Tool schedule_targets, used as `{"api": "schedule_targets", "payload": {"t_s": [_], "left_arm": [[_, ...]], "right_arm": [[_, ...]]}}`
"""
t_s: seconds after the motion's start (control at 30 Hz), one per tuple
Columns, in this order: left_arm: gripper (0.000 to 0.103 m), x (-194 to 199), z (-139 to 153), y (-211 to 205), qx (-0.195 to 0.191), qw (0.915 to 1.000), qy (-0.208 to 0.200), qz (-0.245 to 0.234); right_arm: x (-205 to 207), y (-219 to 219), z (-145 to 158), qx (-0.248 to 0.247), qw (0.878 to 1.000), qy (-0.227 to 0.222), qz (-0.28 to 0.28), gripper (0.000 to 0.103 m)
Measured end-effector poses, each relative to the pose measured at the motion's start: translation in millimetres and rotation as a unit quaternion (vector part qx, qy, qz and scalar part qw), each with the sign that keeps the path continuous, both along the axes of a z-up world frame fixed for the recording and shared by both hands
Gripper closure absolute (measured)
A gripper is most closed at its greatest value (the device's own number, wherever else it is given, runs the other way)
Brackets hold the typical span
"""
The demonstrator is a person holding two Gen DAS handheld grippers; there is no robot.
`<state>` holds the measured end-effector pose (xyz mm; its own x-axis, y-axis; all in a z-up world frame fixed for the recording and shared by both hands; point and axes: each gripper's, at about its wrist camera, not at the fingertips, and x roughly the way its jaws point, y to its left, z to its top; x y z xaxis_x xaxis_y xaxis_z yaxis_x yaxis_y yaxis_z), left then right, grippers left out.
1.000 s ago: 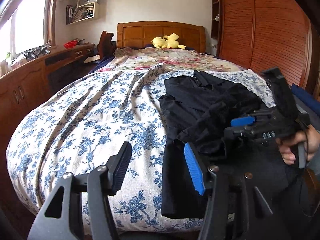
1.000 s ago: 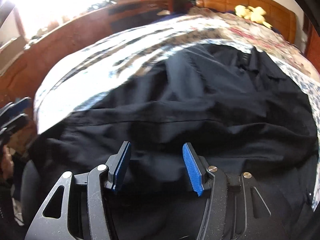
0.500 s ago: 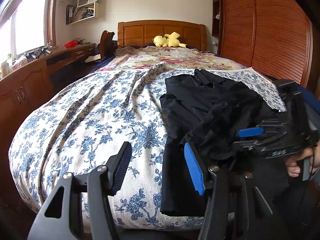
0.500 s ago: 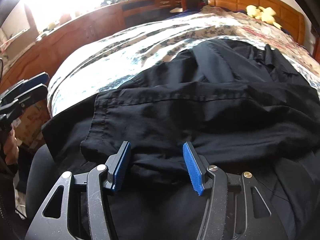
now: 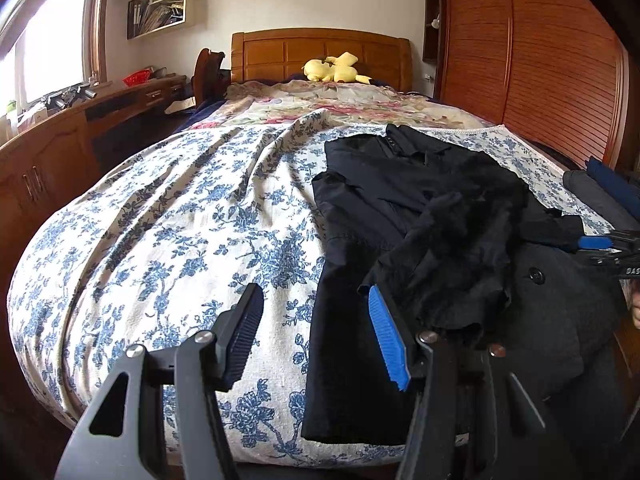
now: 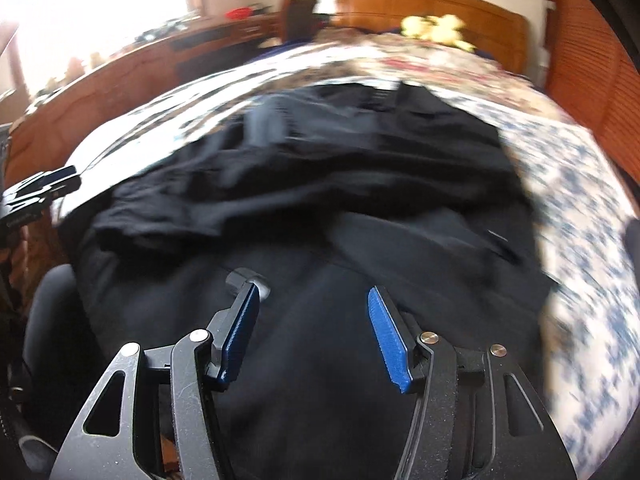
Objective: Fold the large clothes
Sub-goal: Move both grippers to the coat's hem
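A large black garment [image 5: 420,208] lies partly folded on the right side of the bed, its hem hanging over the near edge; it also fills the right wrist view [image 6: 360,168], which is blurred. My left gripper [image 5: 312,336] is open and empty, hovering above the bed's near edge just left of the garment. My right gripper [image 6: 312,336] is open and empty over the garment's near part. It also shows at the right edge of the left wrist view [image 5: 612,252].
The bed has a blue floral cover [image 5: 160,220] with a wooden headboard [image 5: 320,52] and a yellow plush toy [image 5: 334,70]. A wooden dresser [image 5: 60,140] runs along the left. A wooden wardrobe [image 5: 540,72] stands on the right.
My right gripper has pulled back and swung right, away from the garment's folded edge it hovered over. The left gripper has barely moved. The garment's near part lies rumpled.
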<state>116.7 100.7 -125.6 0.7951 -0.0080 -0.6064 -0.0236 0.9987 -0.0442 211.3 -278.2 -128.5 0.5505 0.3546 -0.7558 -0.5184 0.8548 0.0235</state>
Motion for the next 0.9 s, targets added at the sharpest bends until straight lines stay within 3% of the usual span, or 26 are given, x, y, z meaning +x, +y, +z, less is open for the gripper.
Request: {"api": "schedule_targets", "payload": {"t_s": [0.2,0.37,0.43,0.63,0.9], "left_arm": [[0.049,0.2,-11.6,3.0,-0.004,0.9999,0.017,0.000],[0.049,-8.1,-17.7,6.7,-0.005,0.9997,0.024,0.005],[0.049,-12.6,-15.0,4.9,0.001,0.9999,0.017,0.001],[0.069,-22.1,-8.9,-1.9,0.012,0.9995,0.015,-0.023],[0.070,-18.5,-19.3,-1.6,0.010,0.9987,0.044,-0.023]], "right_arm": [[-3.6,-65.5,-7.5,-0.007,0.997,0.012,-0.081,0.045],[-12.4,-94.7,-15.8,-0.027,0.994,0.019,-0.108,0.044],[-16.0,-102.5,-17.6,-0.030,0.993,0.021,-0.112,0.042],[-23.2,-121.1,-21.8,-0.021,0.992,0.032,-0.122,0.038],[-44.2,-115.9,-22.2,-0.027,0.995,0.050,-0.081,0.037]]}}
